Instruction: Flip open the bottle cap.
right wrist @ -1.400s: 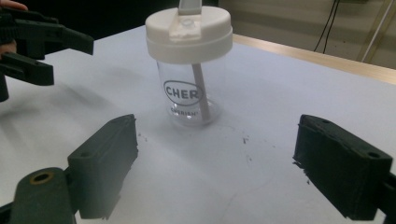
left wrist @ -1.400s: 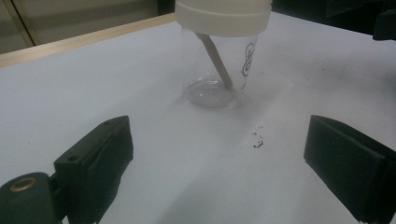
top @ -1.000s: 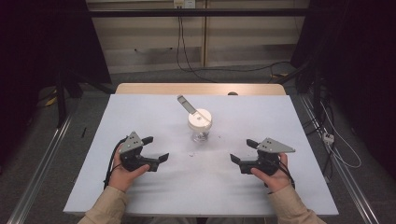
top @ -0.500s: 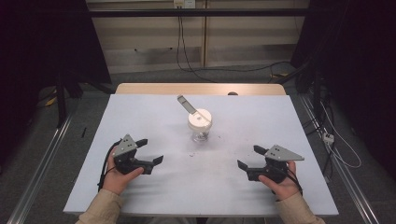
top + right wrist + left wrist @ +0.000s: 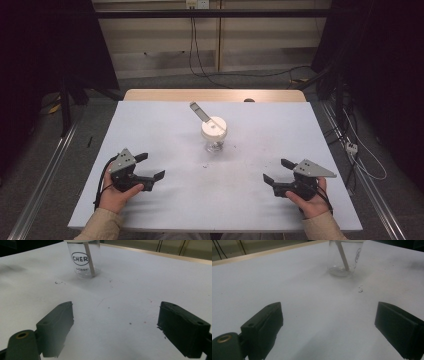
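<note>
Clear glass jar (image 5: 214, 136) standing mid-tabletop, both tools sitting back from it.

White tabletop (image 5: 165, 125) is carrying the lidded jar, a pale stick (image 5: 199, 111) leaning out through its lid. Left tool (image 5: 149, 167) and right tool (image 5: 276, 172) are resting near the front edge, well apart from the jar, each with jaws spread wide and gripping nothing.

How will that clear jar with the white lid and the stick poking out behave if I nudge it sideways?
The jar looks nearly empty, so it is probably light and would slide on the smooth table. Its clear wall looks slick and may be breakable. The stick leans out through the lid, so a high push might tip it.
</note>
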`<state>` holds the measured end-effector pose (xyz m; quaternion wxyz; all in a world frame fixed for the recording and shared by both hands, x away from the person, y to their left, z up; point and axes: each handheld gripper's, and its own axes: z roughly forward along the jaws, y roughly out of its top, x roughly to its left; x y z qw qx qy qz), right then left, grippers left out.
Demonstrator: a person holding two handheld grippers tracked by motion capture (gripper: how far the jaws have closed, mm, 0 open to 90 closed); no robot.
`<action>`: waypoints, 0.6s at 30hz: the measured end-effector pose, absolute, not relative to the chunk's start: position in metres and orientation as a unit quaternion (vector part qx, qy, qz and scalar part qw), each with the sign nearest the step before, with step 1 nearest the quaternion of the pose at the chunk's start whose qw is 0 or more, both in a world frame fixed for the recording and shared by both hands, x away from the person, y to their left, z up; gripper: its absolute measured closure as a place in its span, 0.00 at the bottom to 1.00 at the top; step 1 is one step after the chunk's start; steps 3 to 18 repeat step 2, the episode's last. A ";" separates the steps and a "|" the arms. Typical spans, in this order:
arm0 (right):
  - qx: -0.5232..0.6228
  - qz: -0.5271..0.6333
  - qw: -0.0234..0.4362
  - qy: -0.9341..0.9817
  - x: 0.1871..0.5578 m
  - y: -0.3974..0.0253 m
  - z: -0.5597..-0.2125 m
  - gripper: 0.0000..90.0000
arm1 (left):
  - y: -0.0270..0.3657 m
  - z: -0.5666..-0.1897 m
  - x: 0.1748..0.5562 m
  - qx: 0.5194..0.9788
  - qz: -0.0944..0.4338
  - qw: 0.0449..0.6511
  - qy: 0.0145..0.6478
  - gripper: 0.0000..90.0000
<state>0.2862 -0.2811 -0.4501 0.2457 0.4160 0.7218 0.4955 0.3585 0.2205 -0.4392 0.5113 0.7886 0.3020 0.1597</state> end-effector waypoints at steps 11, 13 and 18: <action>0.416 0.496 0.246 0.722 0.287 -0.281 -0.450 0.14 | 0.221 -0.439 0.360 0.791 0.167 0.507 0.298 0.09; 0.416 0.496 0.246 0.722 0.287 -0.281 -0.450 0.14 | 0.221 -0.439 0.360 0.791 0.167 0.507 0.298 0.09; 0.416 0.496 0.246 0.722 0.287 -0.281 -0.450 0.14 | 0.221 -0.439 0.360 0.791 0.167 0.507 0.298 0.09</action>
